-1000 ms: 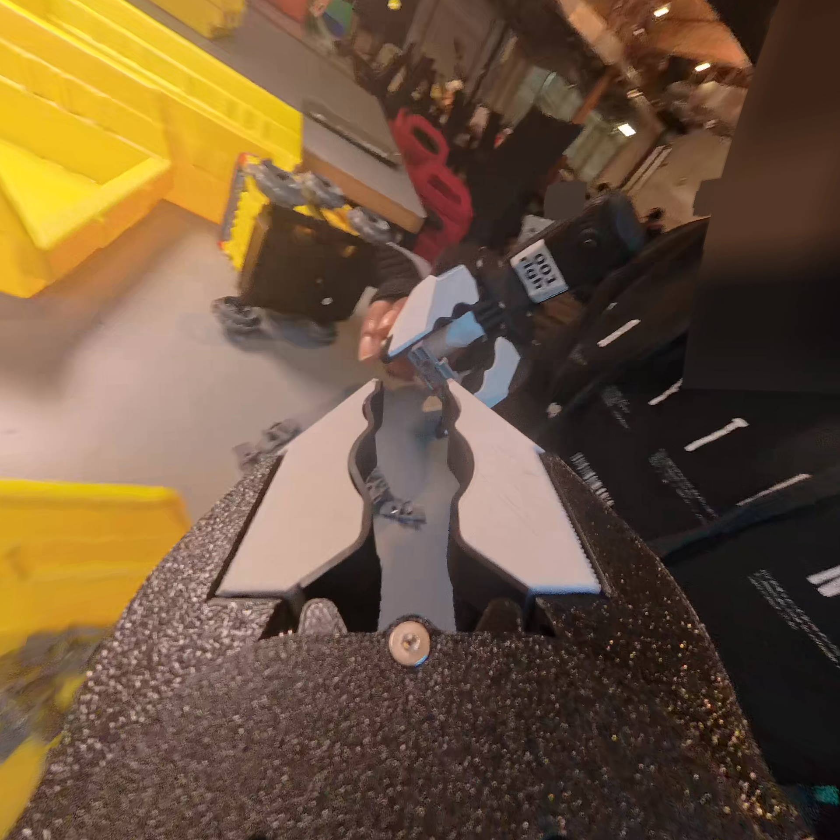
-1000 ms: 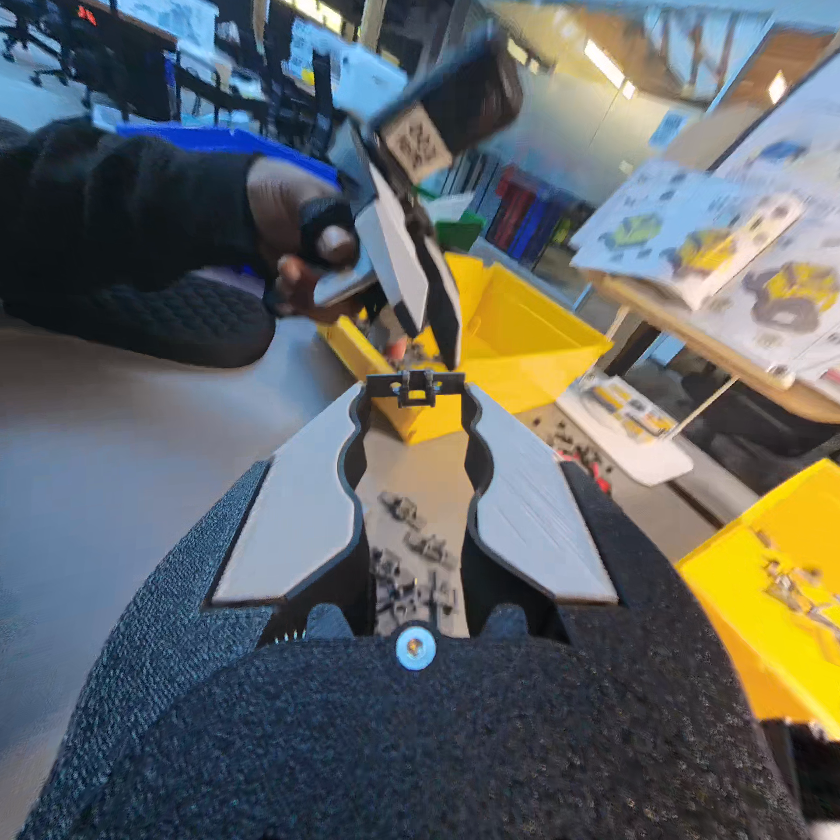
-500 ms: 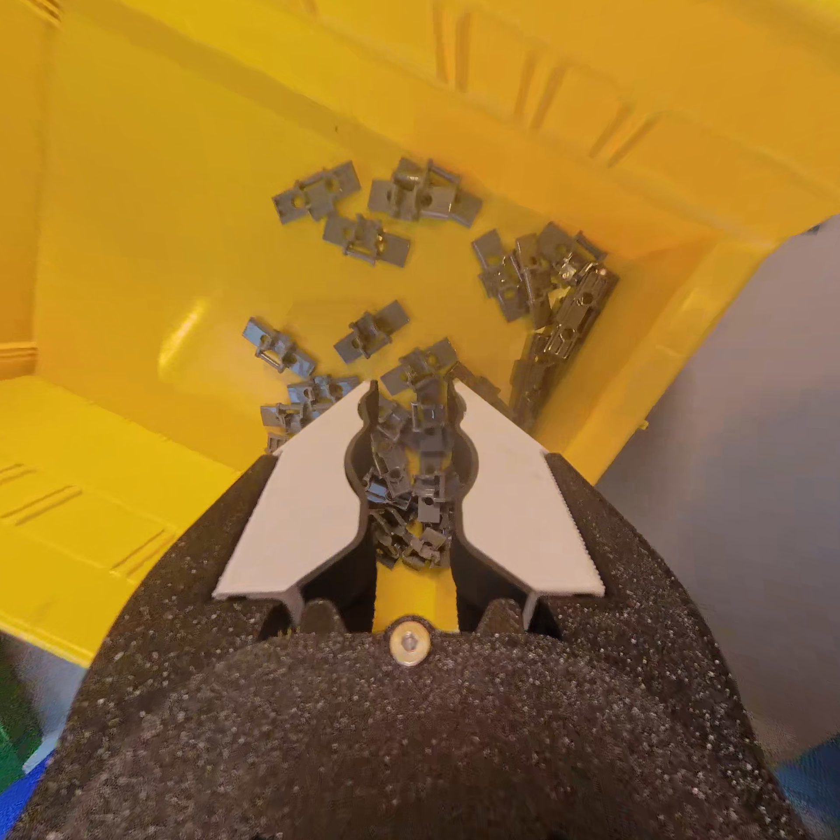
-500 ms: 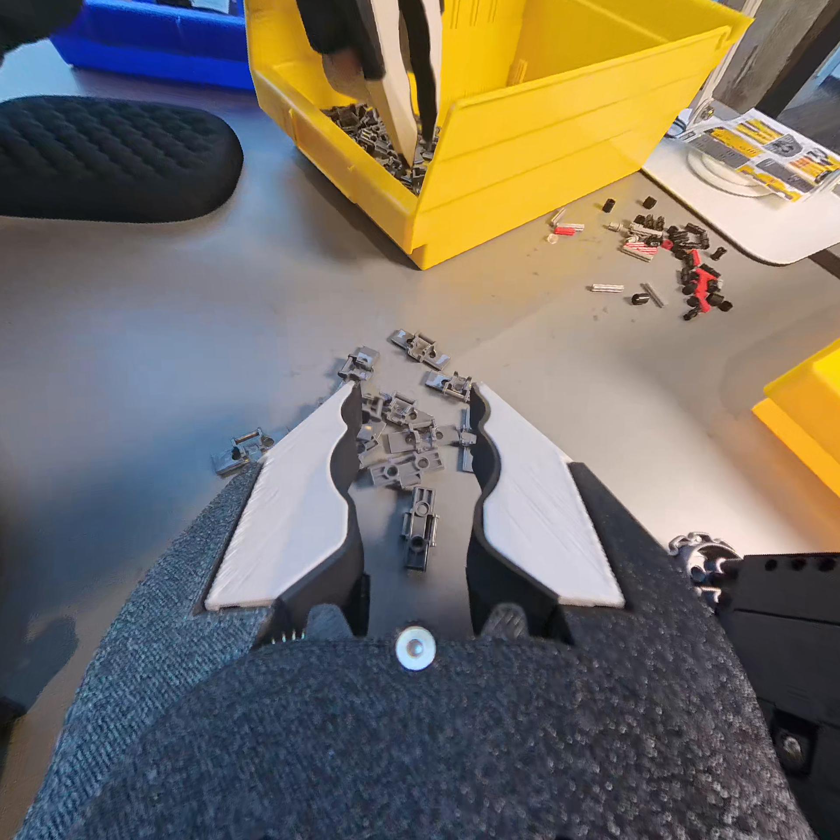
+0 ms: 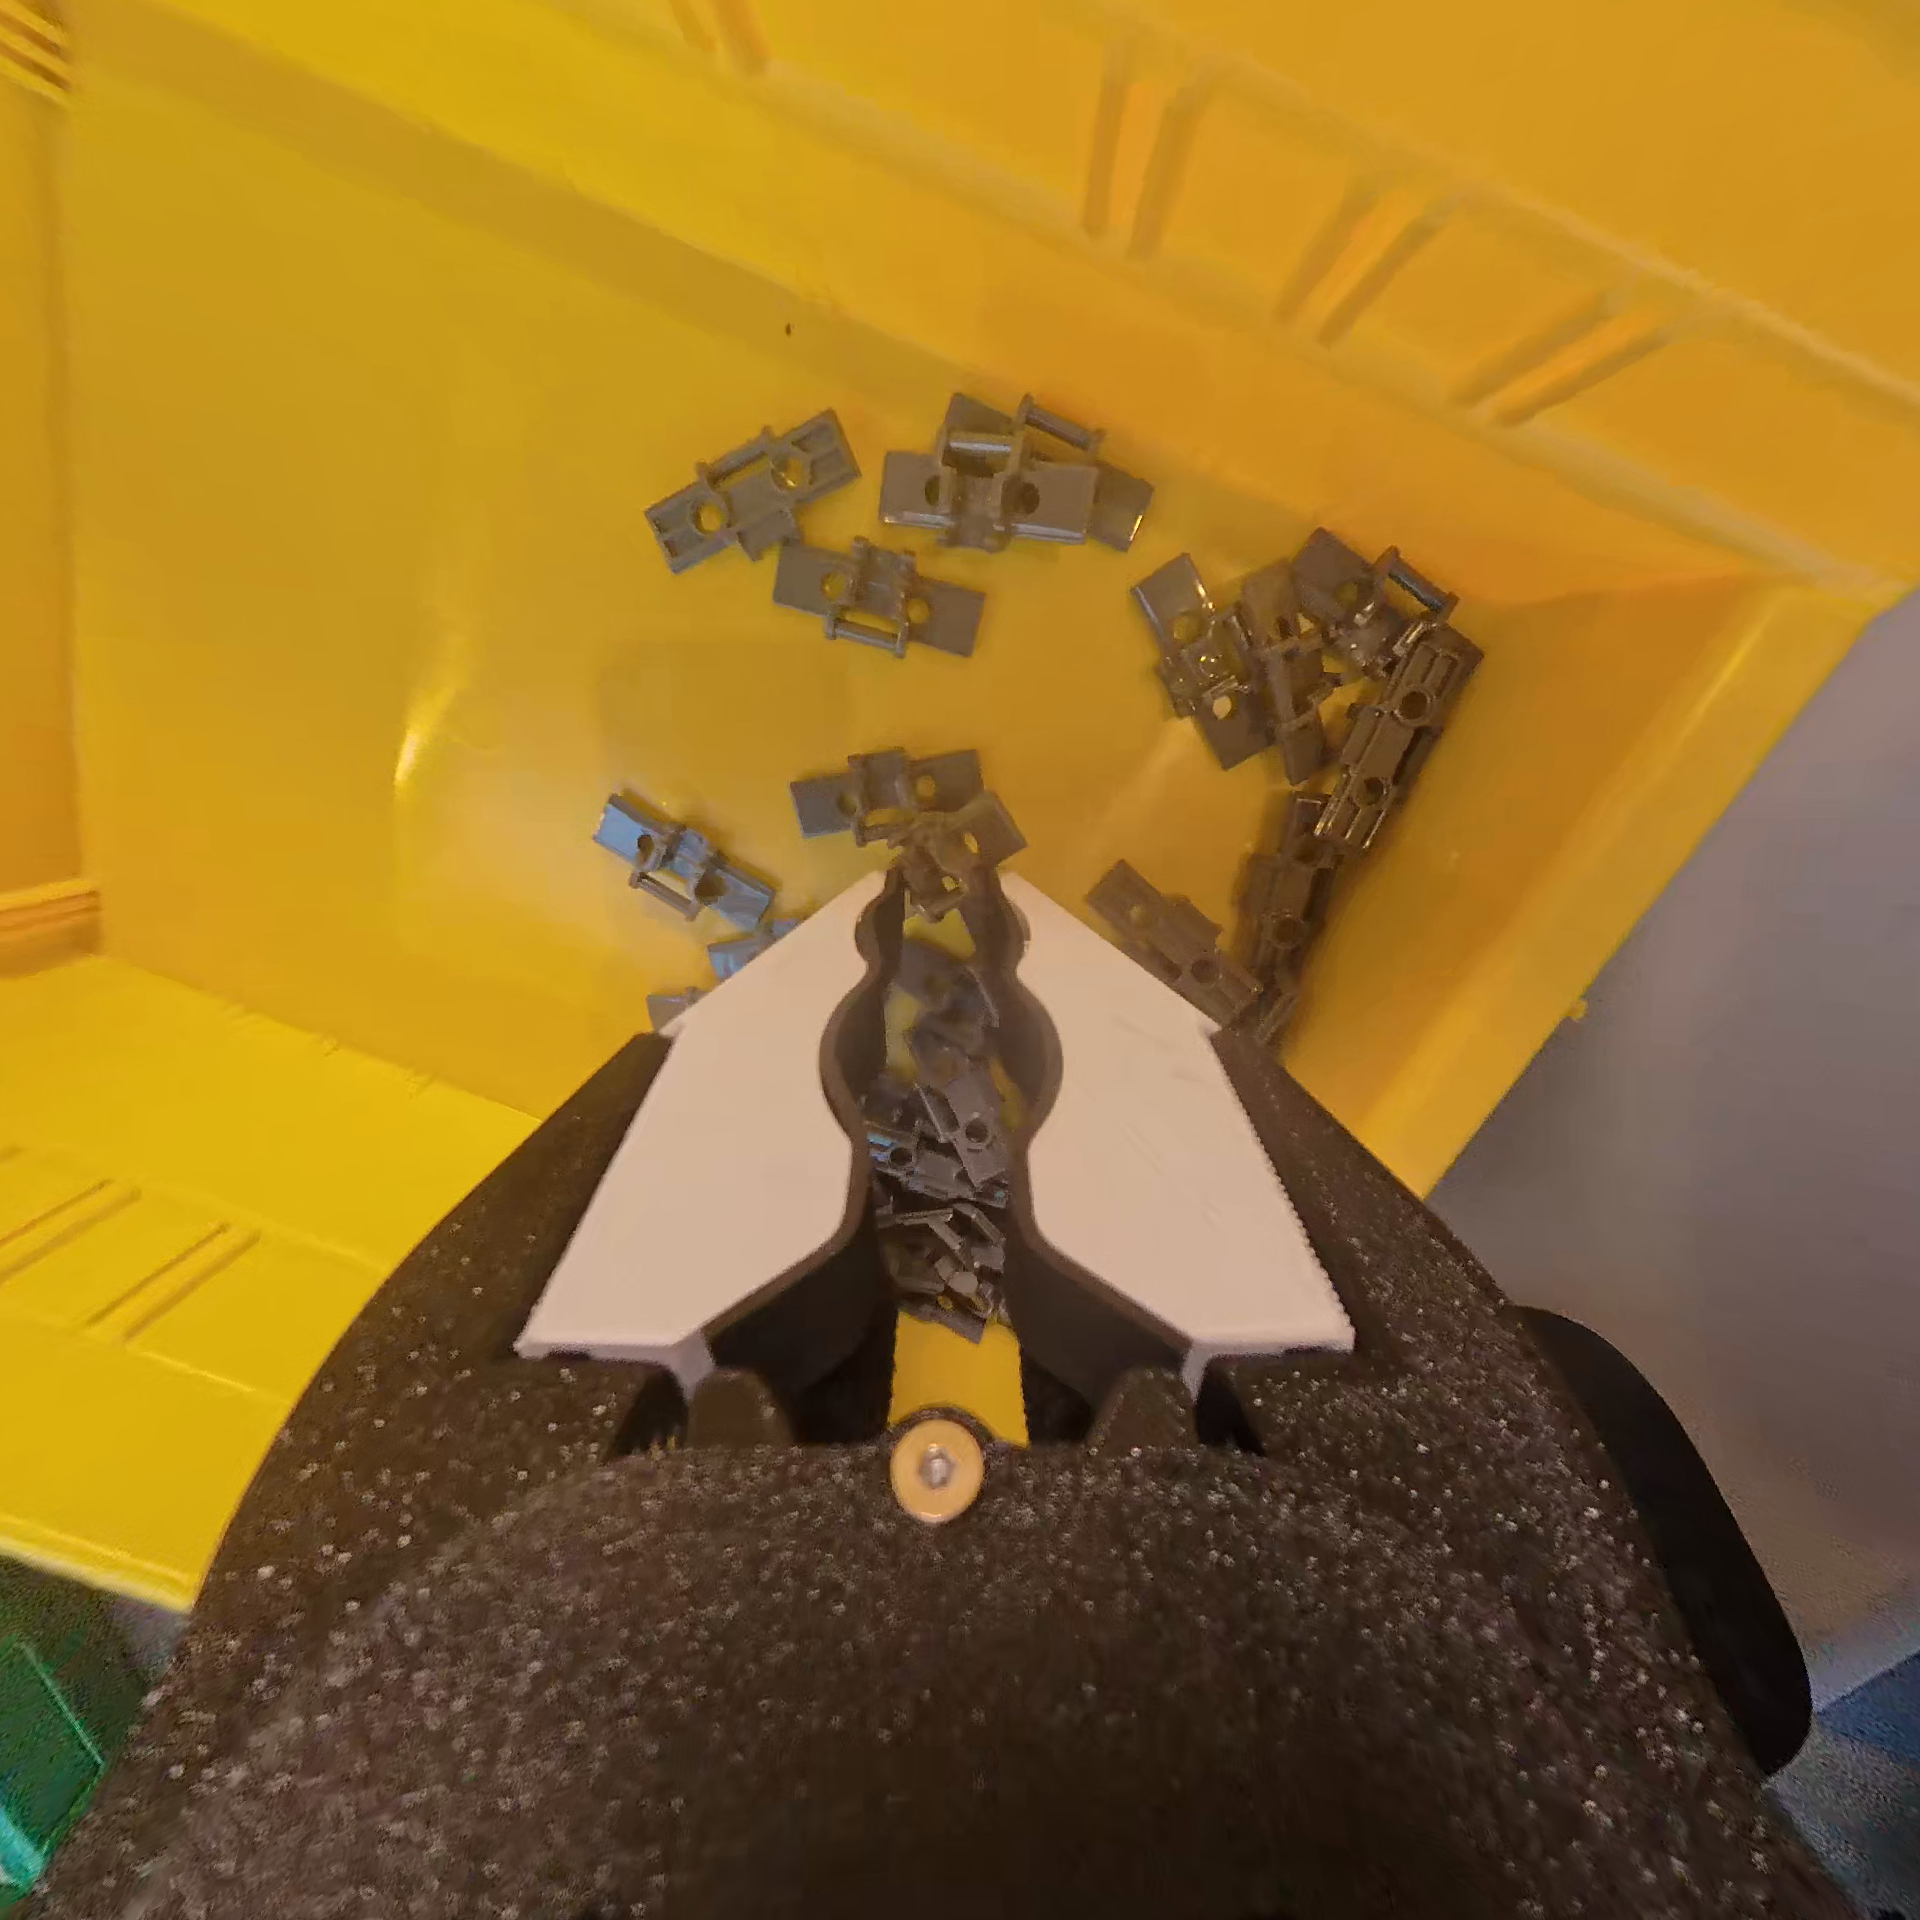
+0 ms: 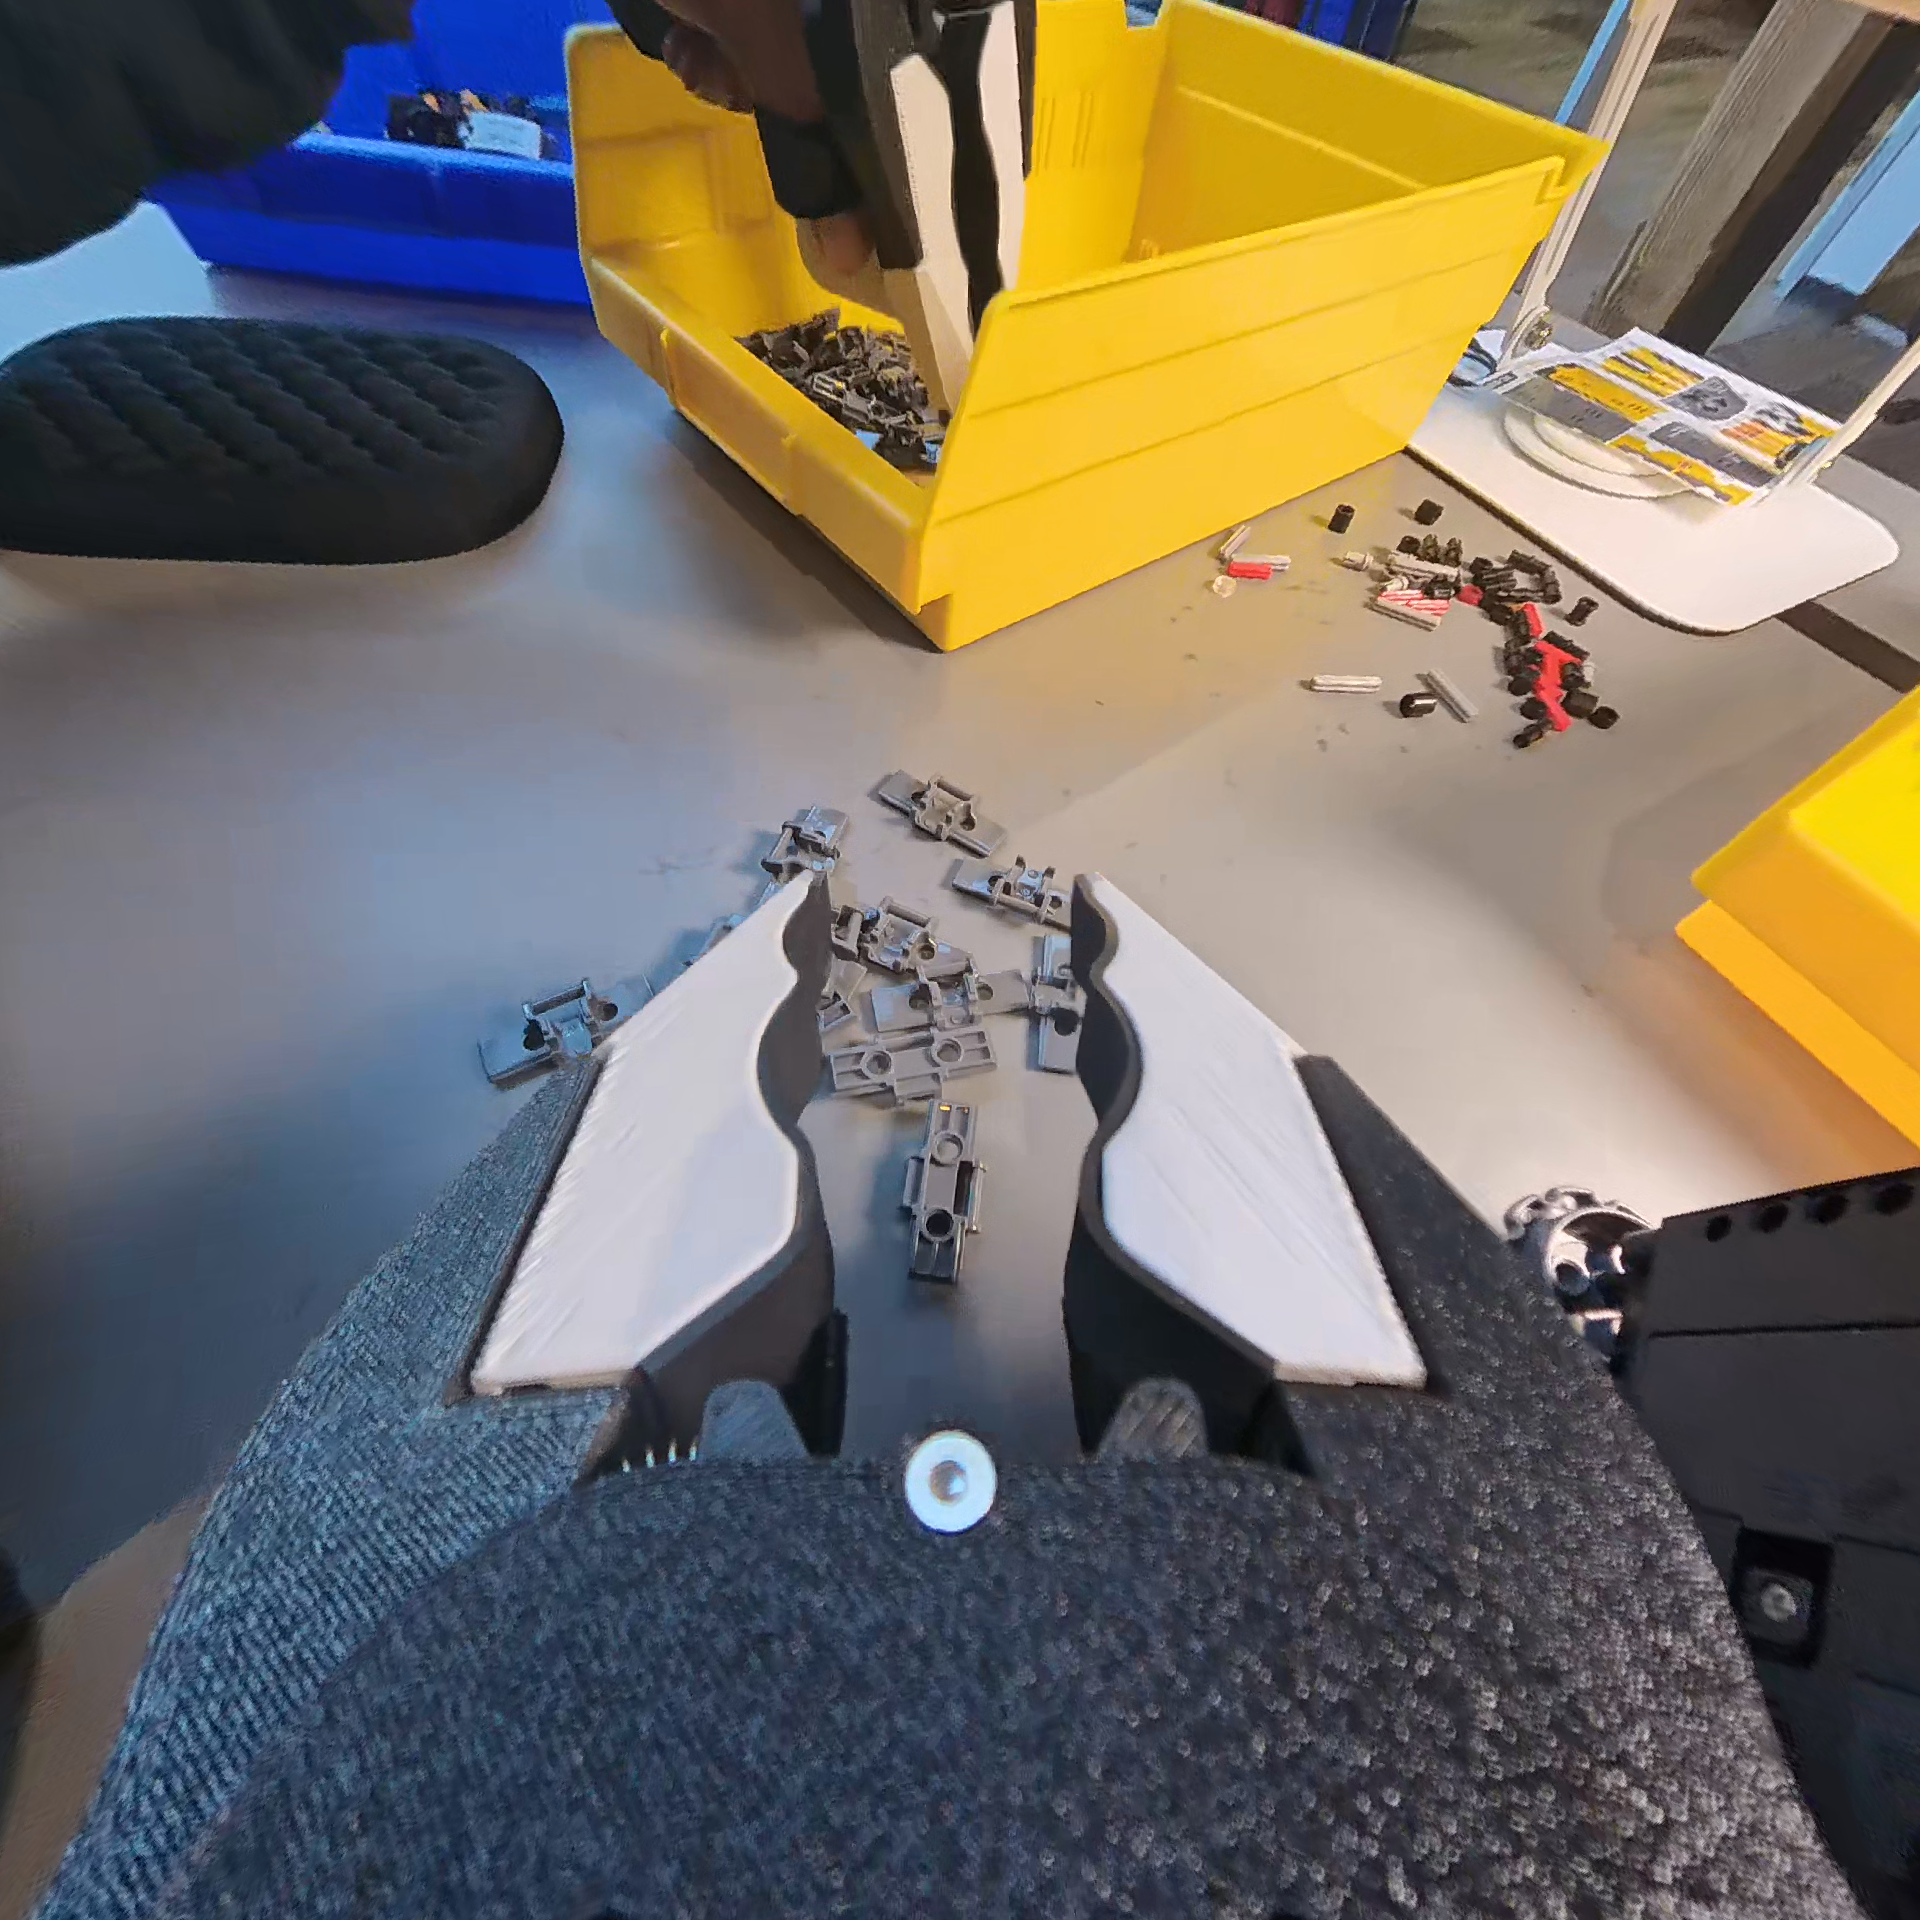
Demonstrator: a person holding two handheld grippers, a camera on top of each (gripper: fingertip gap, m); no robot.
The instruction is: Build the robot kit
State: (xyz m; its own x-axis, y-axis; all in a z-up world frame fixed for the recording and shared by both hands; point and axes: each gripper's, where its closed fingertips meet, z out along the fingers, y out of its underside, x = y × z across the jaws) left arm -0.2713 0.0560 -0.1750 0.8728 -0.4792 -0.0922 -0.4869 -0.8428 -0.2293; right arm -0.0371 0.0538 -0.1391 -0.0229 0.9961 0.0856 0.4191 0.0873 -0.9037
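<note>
Left wrist view: my left tool point(image 5: 940, 883) has narrowed onto a grey track link point(image 5: 935, 868) in the yellow bin point(image 5: 312, 520); my right tool point(image 6: 943, 894) stays wide over the bench point(image 6: 312, 779).

I see bright, even light; glare spots the yellow bin point(image 5: 436, 758) floor, and its far ribs smear and bend.

Nothing readable here tbh. The printed sheet point(image 6: 1662, 426) at the far right of the tabletop point(image 6: 312, 779) has writing, way too small.
</note>
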